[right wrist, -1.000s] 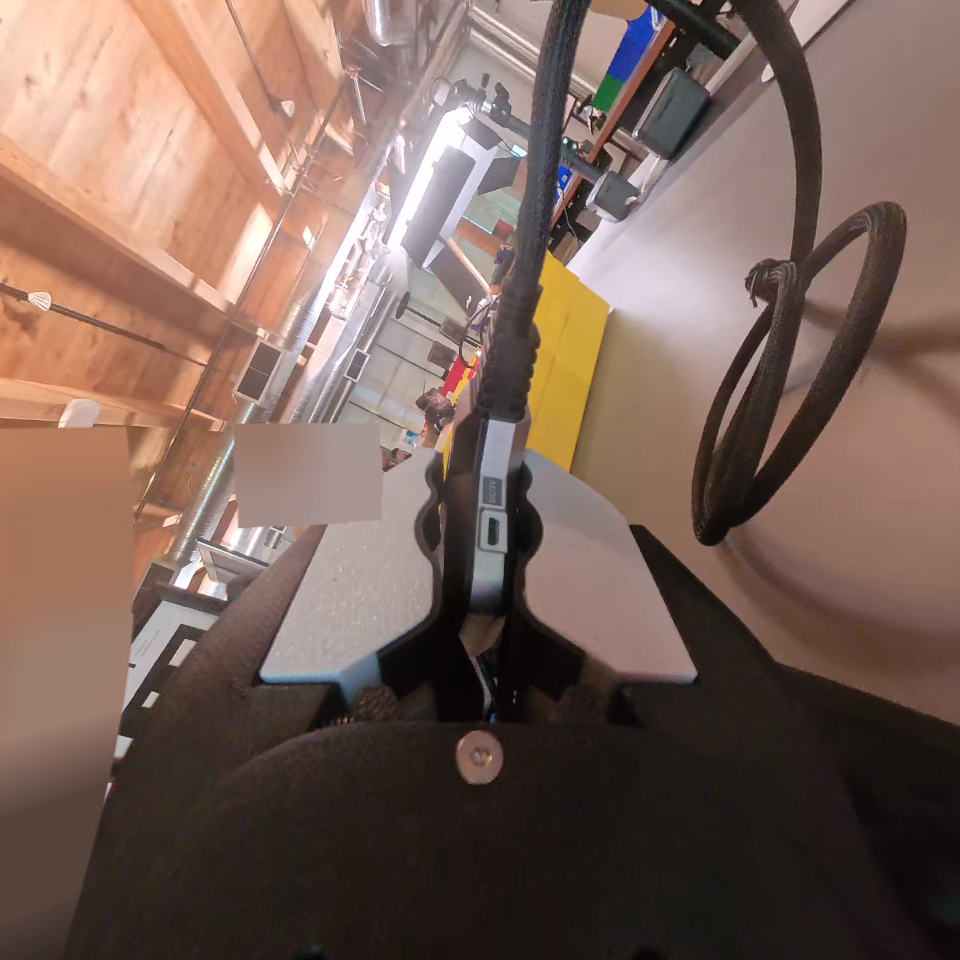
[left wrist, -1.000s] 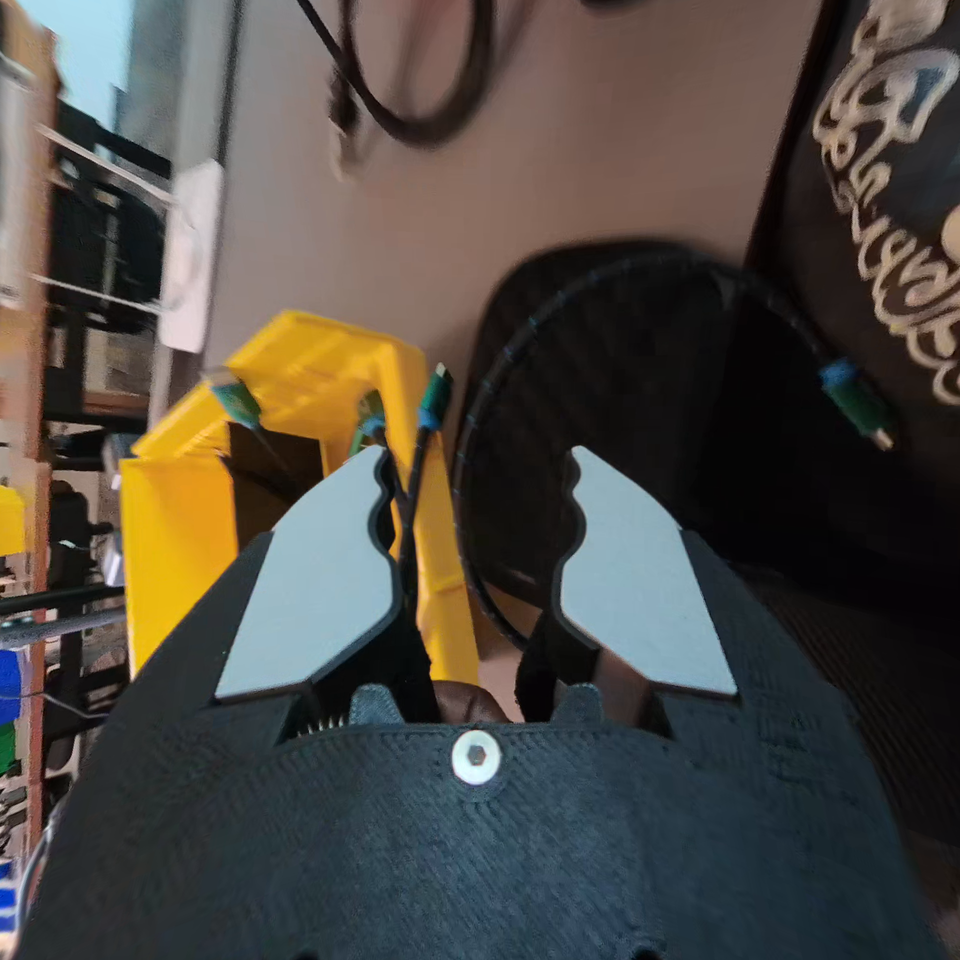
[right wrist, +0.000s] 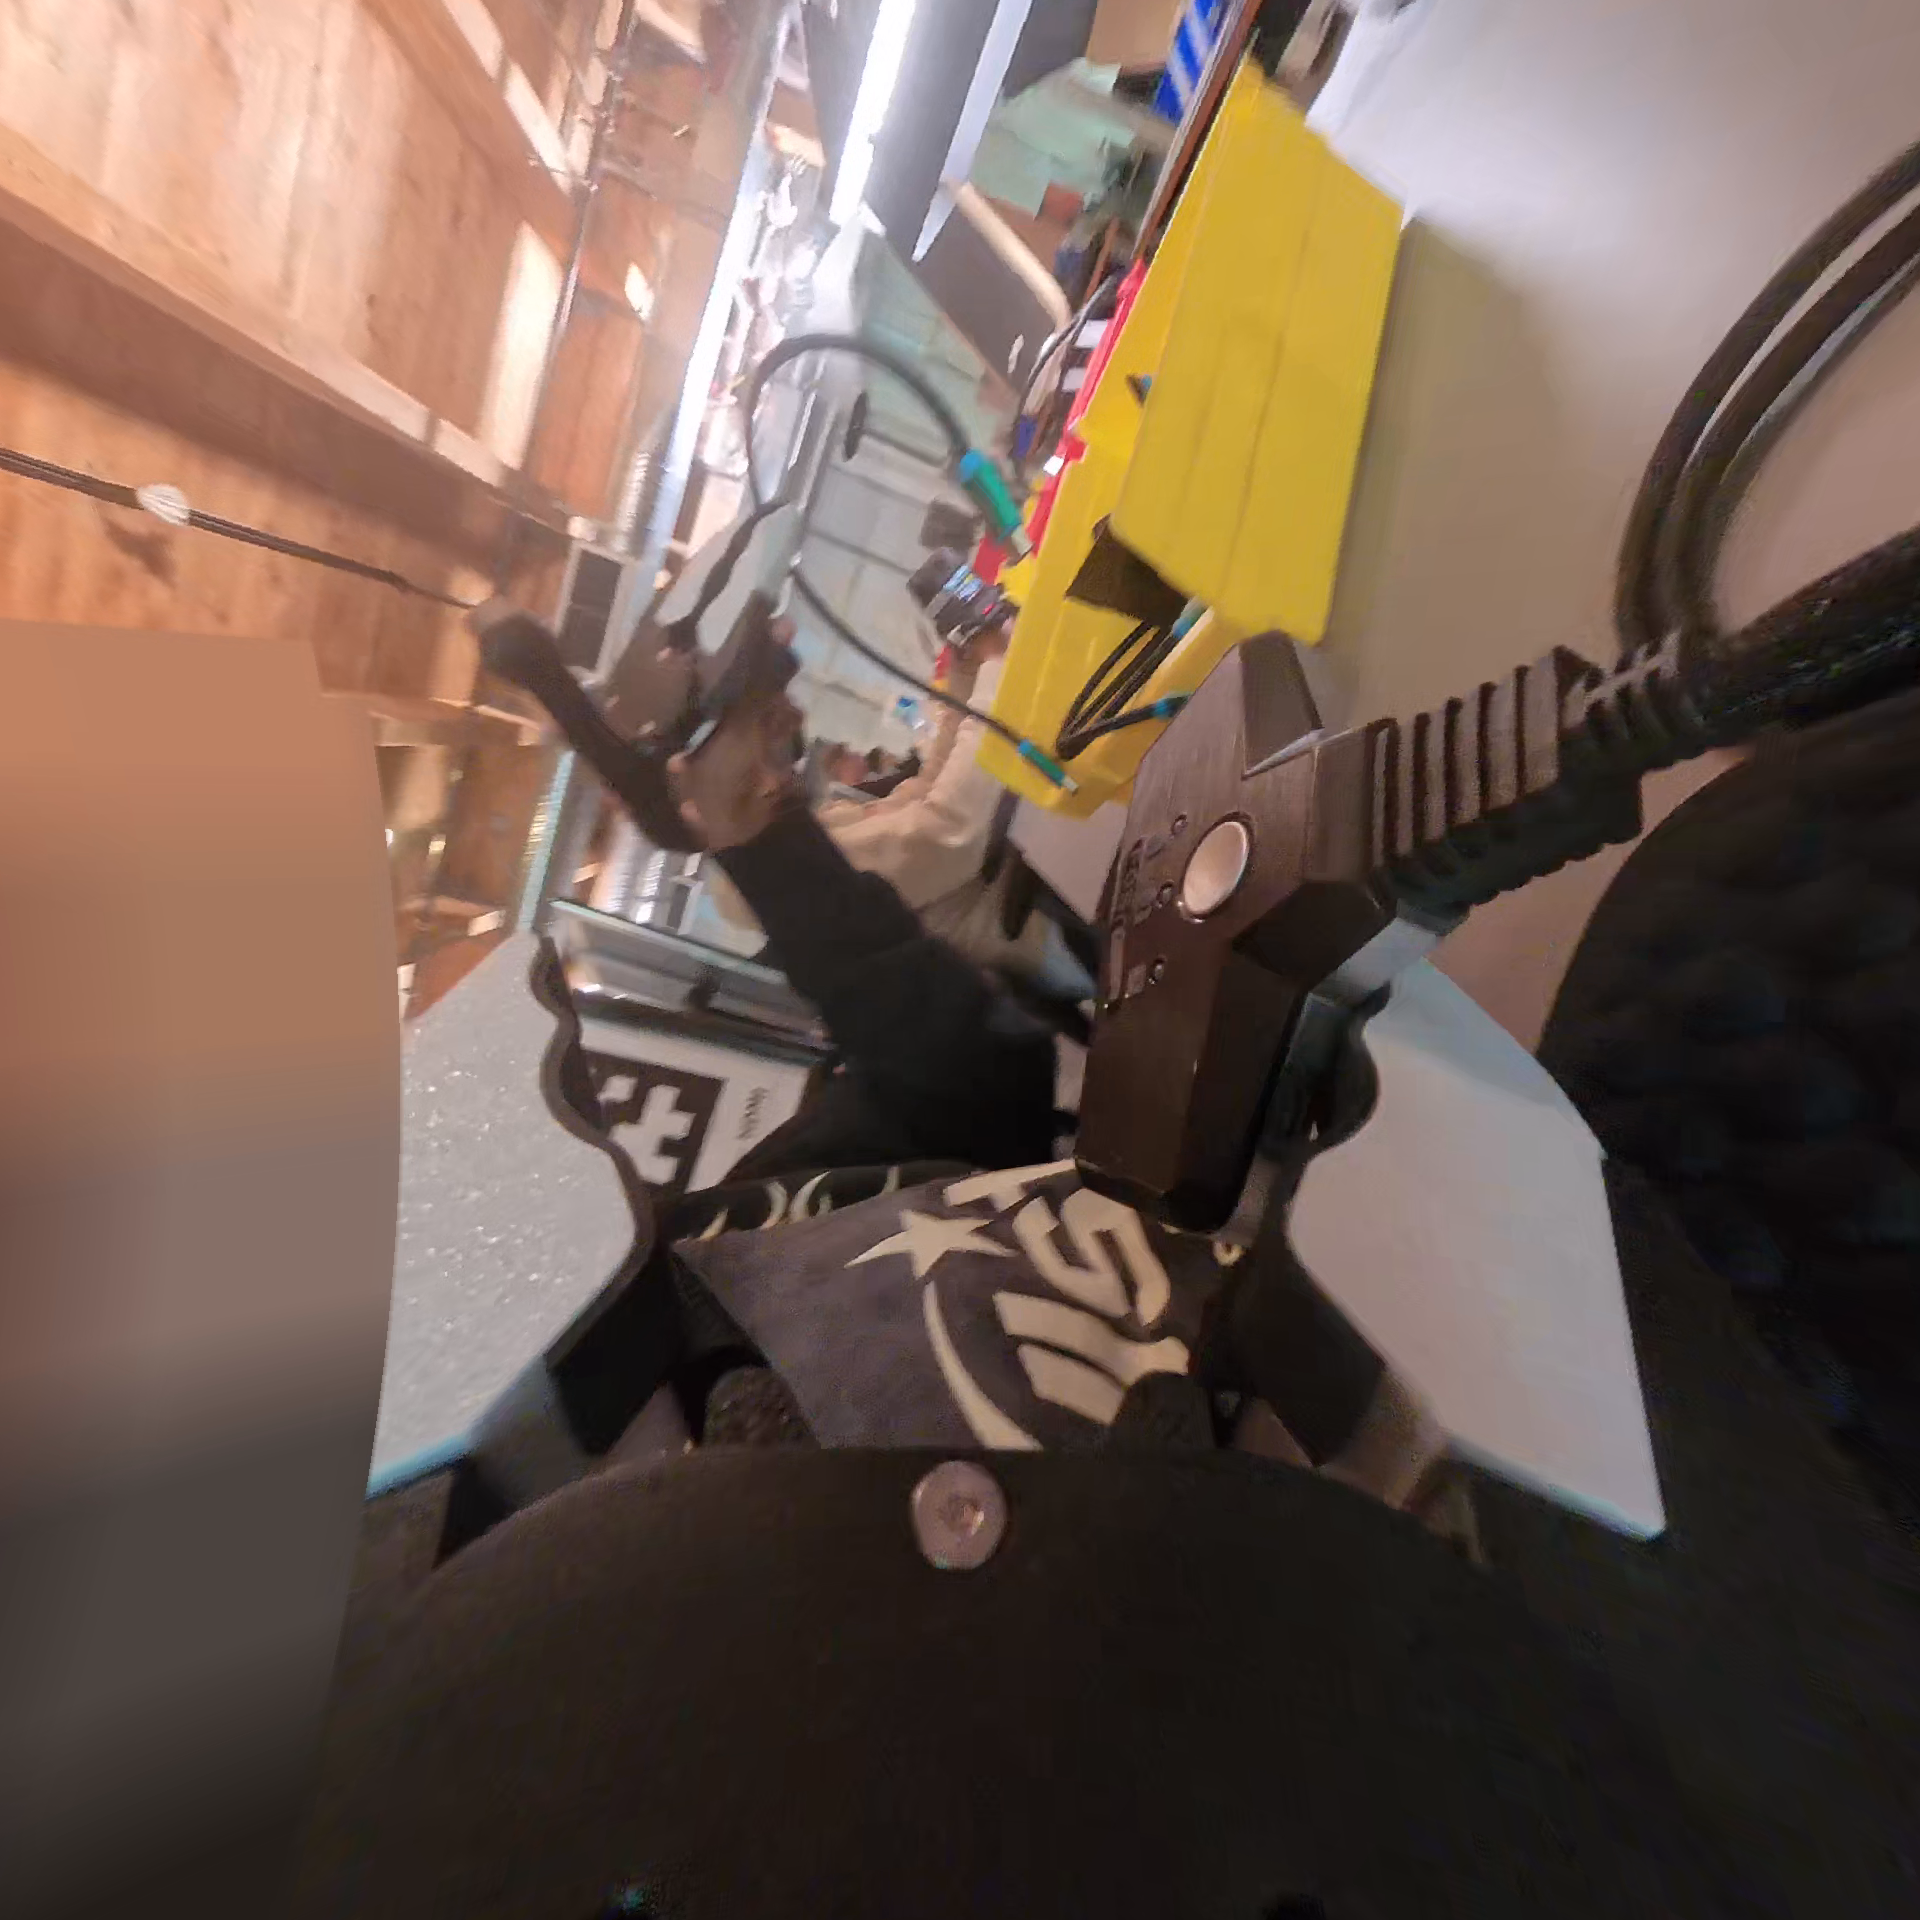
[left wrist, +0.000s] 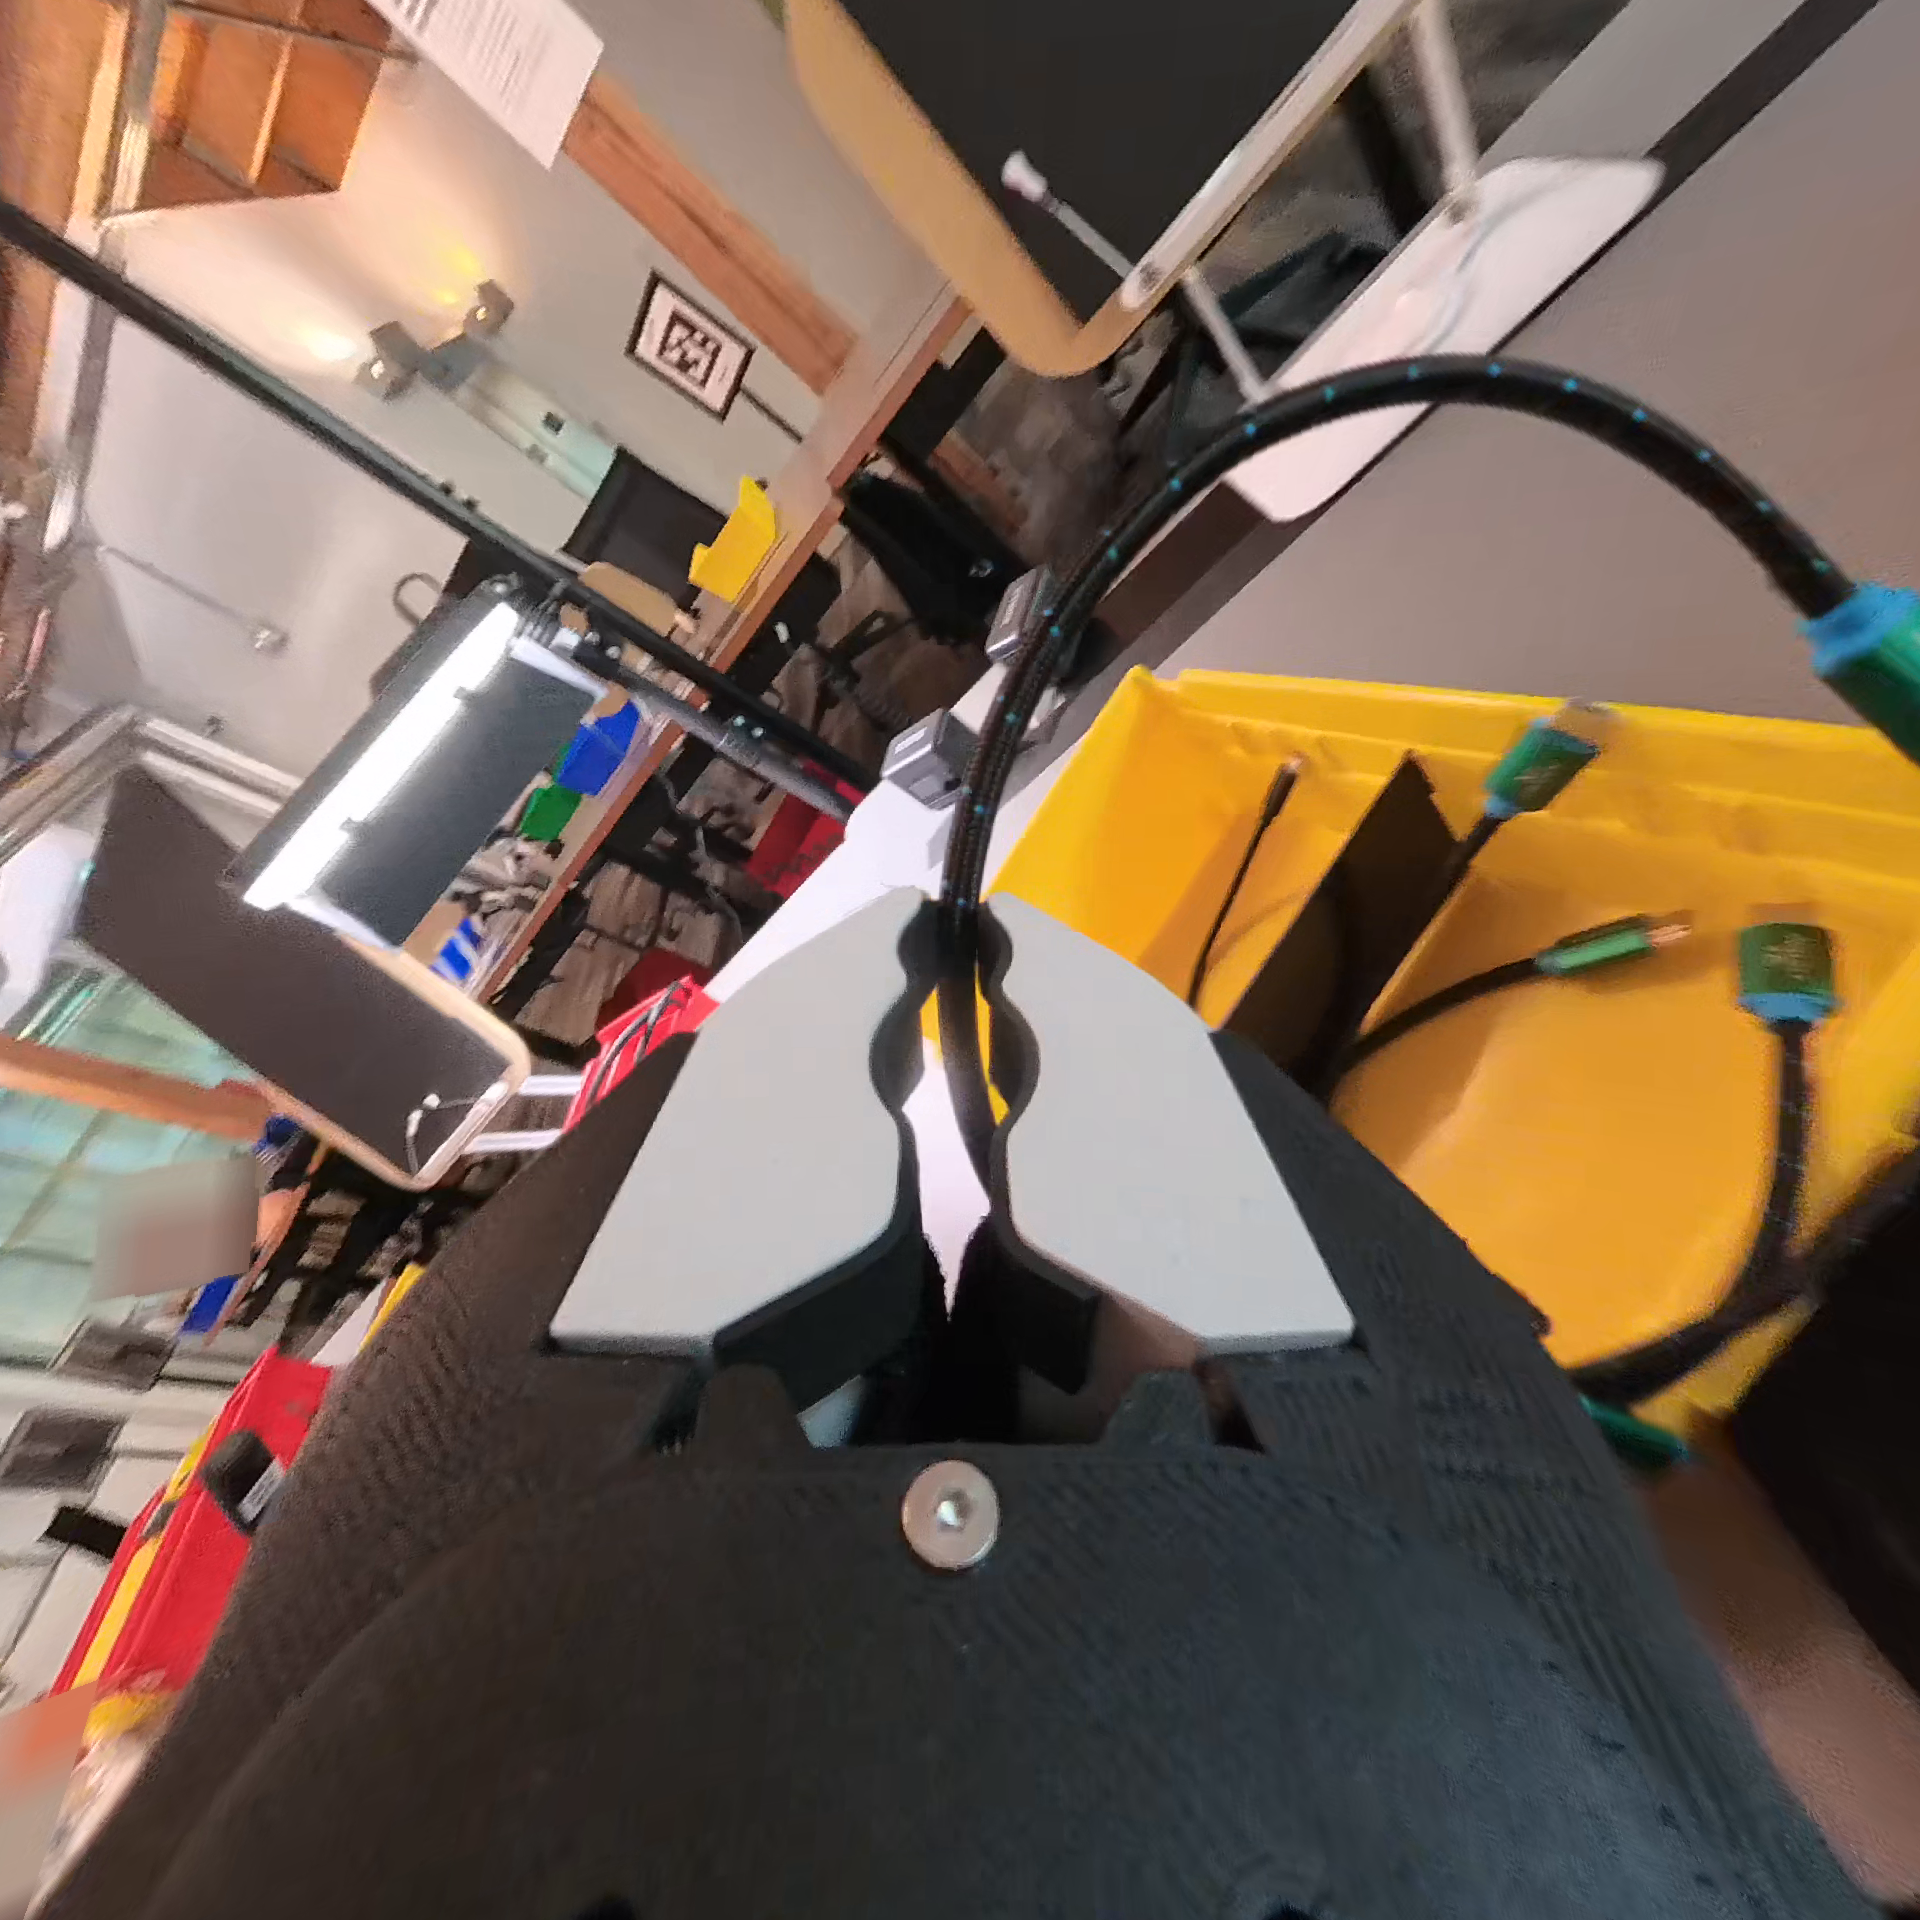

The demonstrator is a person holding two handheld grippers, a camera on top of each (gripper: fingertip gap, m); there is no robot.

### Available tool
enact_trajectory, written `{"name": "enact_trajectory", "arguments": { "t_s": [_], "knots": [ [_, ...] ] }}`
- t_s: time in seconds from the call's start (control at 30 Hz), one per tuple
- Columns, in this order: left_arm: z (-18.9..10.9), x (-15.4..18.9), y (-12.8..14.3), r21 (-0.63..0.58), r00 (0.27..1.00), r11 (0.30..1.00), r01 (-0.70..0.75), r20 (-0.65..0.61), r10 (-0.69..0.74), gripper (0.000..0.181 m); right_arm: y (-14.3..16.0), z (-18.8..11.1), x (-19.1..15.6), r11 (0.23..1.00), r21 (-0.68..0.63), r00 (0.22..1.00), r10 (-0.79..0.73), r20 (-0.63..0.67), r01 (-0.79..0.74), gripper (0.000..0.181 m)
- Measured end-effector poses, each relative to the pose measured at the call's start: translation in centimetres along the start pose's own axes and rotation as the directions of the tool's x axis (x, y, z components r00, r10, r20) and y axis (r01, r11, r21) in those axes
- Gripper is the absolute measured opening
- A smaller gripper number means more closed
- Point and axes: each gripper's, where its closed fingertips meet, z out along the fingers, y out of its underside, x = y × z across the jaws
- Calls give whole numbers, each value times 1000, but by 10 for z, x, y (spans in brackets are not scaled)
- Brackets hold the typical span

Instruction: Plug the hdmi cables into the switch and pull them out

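Both cameras sit just behind their own fingers, rolled sideways. Left wrist view faces over the yellow bin [left wrist: 1621, 1132] at close range toward shelving beyond. Right wrist view looks along the worktop [right wrist: 1507, 343], bin [right wrist: 1247, 343] farther off, and catches the left gripper [right wrist: 764, 540] raised. Shared: bin, worktop, background shelves.

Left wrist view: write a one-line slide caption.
Left gripper shut on a braided HDMI cable, its green plug arcing above the yellow bin.
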Motion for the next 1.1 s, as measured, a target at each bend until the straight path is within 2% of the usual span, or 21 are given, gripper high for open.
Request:
{"name": "enact_trajectory", "arguments": {
  "t_s": [0.03, 0.13, 0.3, 0.37, 0.43, 0.5, 0.6, 0.77, 0.87, 0.97, 1.03, 1.1],
  "knots": [
    [8, -4, 4, -14, 1000, 1000, -1, 27, 1, 6, 2, -1, 0, 999, -27, 999, 32, 16, -32, 136],
    [22, -18, 4, 0, 996, 1000, 18, 85, -18, 7, 3, -6, 8, 995, -57, 996, 85, -6, -85, 142],
    [16, -46, -19, 145, 980, 987, 62, 177, -88, 7, -9, -13, 21, 991, -24, 990, 128, -60, -129, 143],
    [15, -44, -23, 177, 980, 982, 70, 174, -101, 6, -8, -17, 30, 994, -60, 987, 82, -137, -91, 146],
    [17, -38, -19, 172, 981, 983, 61, 169, -90, 6, 0, -21, 39, 988, -153, 972, -51, -230, 15, 146],
    [22, -29, -10, 147, 985, 988, 51, 156, -74, 6, 8, -28, 50, 945, -293, 909, -244, -338, 145, 146],
    [32, -15, 5, 100, 992, 994, 51, 113, -62, 7, 11, -38, 64, 833, -470, 755, -503, -421, 293, 146],
    [43, 8, 22, 32, 1000, 999, 28, 14, -28, 7, -7, -49, 76, 679, -611, 502, -725, -472, 406, 146],
    [46, 17, 26, 16, 1000, 1000, 8, -24, -8, 7, -33, -48, 54, 596, -595, 360, -802, -477, 539, 146],
    [47, 21, 26, 9, 999, 1000, 5, -37, -5, 8, -61, -42, 6, 496, -493, 250, -839, -483, 715, 146],
    [49, 26, 28, 1, 998, 1000, 2, -62, -2, 8, -76, -38, -33, 432, -378, 218, -843, -491, 819, 146],
    [53, 31, 30, -11, 997, 1000, 4, -82, -4, 10, -86, -37, -68, 380, -255, 219, -843, -492, 889, 144]
  ]
}}
